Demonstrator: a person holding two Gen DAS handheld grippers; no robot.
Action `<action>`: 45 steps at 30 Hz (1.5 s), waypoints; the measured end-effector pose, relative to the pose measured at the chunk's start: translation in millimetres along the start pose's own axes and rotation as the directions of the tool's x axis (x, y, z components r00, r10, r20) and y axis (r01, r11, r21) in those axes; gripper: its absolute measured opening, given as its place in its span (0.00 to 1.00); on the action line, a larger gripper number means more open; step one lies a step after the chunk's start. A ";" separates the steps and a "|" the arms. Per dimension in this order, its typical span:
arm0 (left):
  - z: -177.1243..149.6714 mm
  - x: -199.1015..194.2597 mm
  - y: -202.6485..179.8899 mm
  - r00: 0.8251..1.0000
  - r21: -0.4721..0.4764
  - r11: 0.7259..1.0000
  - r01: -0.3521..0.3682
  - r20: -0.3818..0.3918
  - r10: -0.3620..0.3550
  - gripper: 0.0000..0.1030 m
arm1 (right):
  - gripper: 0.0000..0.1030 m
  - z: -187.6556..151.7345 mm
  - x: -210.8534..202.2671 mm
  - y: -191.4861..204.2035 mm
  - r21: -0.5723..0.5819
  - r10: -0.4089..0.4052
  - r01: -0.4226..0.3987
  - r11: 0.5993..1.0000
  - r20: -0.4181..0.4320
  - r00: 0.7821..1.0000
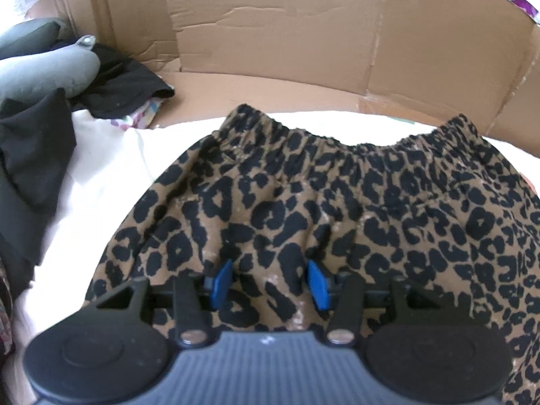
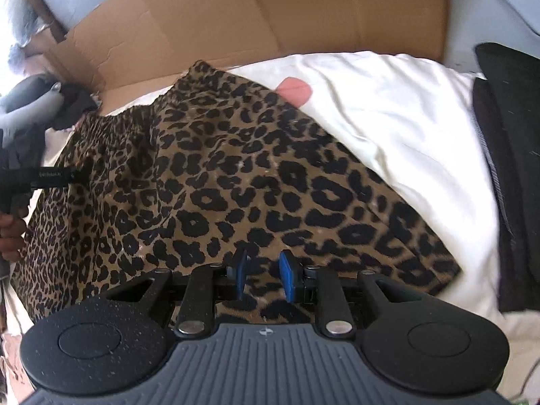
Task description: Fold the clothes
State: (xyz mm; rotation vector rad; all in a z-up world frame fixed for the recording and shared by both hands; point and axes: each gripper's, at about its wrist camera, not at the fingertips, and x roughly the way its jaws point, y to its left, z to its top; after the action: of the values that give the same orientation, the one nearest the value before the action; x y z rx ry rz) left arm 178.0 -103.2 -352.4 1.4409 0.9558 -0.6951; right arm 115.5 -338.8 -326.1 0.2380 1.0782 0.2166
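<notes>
While spread flat on a smooth white sheet point(image 1: 101, 182), the leopard-print skirt point(image 1: 303, 202), soft-napped with gathered elastic waistband, lies before creased cardboard point(image 1: 270, 33); left claw point(image 1: 270, 278) and right claw point(image 2: 263, 275) hover parted, empty.

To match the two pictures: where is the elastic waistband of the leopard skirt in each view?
Left wrist view: the waistband runs across the middle, just above centre, along the far edge of the skirt.
Right wrist view: the waistband is at upper left, slanting up to the right.
Shared landmark: the cardboard behind it.
</notes>
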 end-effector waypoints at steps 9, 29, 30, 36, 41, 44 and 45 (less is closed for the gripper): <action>11.5 -13.8 6.6 1.000 -0.043 0.999 0.008 -0.025 -0.009 0.51 | 0.32 34.7 20.9 5.5 -0.045 0.011 -0.009 0.999 0.044 0.999; 7.0 -6.5 31.9 0.992 -0.141 0.985 -0.099 -0.093 0.087 0.50 | 0.28 91.1 67.2 1.3 -0.132 -0.153 0.158 0.979 0.047 0.987; 6.7 -8.3 35.8 0.992 -0.148 0.984 -0.097 -0.097 0.083 0.50 | 0.29 91.9 65.4 3.3 -0.138 -0.163 0.169 0.976 0.053 0.985; 8.2 -17.1 44.5 0.993 -0.193 0.981 -0.033 -0.120 0.009 0.49 | 0.30 97.4 50.8 9.1 -0.106 -0.043 0.054 0.993 0.102 0.994; 13.4 -11.7 32.0 0.993 -0.160 0.987 -0.003 -0.115 -0.015 0.49 | 0.30 99.5 61.1 31.9 -0.148 0.025 -0.012 0.989 0.085 0.996; 12.5 2.2 26.7 0.991 -0.134 0.991 -0.006 -0.133 -0.012 0.42 | 0.30 99.2 77.3 43.1 -0.171 0.039 -0.028 0.985 0.063 0.997; 12.1 7.1 26.5 0.990 -0.129 0.992 -0.009 -0.141 -0.010 0.39 | 0.30 99.0 82.4 44.5 -0.173 0.031 -0.021 0.985 0.057 0.998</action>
State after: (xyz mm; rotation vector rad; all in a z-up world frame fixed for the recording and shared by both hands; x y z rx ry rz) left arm 205.8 -112.7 -346.8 1.3886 1.0915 -0.5258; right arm 238.4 -281.1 -337.5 0.1027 0.9918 0.3231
